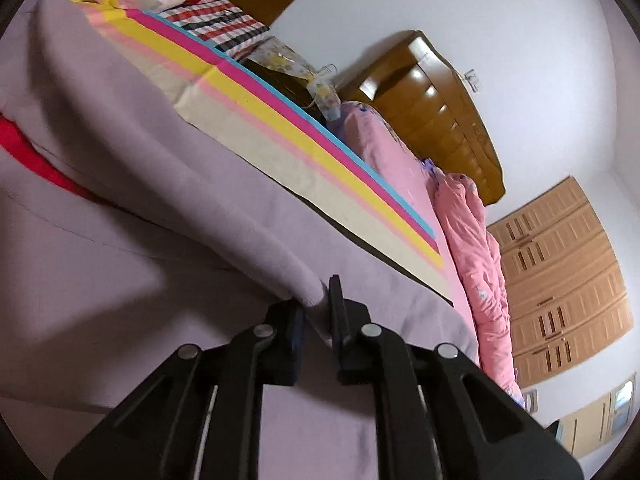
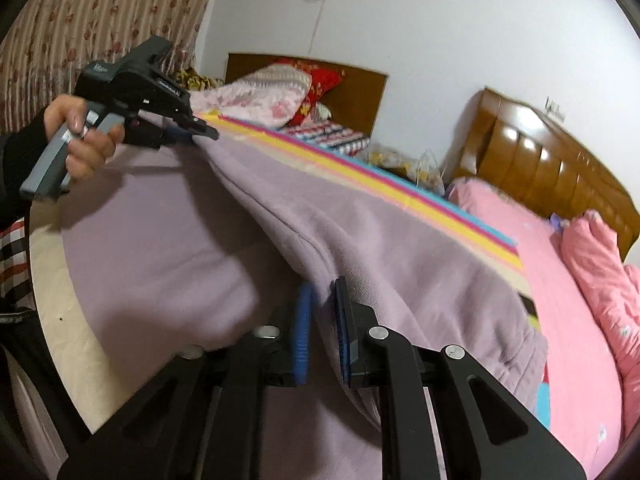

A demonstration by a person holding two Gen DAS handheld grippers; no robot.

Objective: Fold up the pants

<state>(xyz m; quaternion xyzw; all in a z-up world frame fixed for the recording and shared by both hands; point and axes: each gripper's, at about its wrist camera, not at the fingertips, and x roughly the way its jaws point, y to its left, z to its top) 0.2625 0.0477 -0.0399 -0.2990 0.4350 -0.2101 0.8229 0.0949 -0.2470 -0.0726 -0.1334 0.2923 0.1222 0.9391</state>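
The lilac pants [image 1: 168, 184] lie across the bed and are lifted along one edge; they also fill the right wrist view [image 2: 360, 240]. My left gripper [image 1: 318, 300] is shut on a ribbed end of the pants. In the right wrist view the left gripper [image 2: 210, 133] holds the far end of the raised edge, with a hand on its handle. My right gripper [image 2: 324, 300] is shut on a fold of the same lilac fabric, so the edge hangs taut between both grippers.
A striped sheet [image 1: 280, 128] in cream, yellow, pink and blue covers the bed. A pink quilt [image 2: 600, 272] lies at the right. Wooden headboards [image 2: 552, 168] stand against the white wall. Floral bedding and pillows [image 2: 276, 92] are piled at the far end.
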